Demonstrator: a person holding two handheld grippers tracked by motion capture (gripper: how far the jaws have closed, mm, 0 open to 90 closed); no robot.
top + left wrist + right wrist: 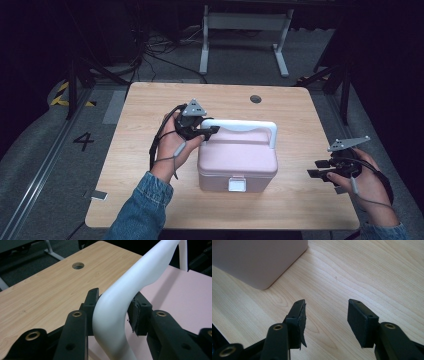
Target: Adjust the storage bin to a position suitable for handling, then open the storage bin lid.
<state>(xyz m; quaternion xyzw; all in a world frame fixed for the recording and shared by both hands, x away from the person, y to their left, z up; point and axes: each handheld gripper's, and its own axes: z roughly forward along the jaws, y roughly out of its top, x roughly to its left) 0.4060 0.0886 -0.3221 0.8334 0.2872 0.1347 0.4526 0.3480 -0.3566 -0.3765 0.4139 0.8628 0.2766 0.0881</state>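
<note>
The left gripper (113, 312) is clamping its jaws around the bent end of the white handle (140, 282) of the pink box (237, 160), sitting mid-frame on the table (150, 107). The right gripper (325, 320) is hanging wide and empty at lower right. Gripping off-centre, a lift is likely tipping the box, or the smooth handle is slipping.

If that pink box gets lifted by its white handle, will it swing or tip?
The pink box looks rigid, probably plastic. The left gripper clamps the white handle near its bend, off-centre, so the box would likely tilt. The handle looks glossy, so it may slip.
</note>
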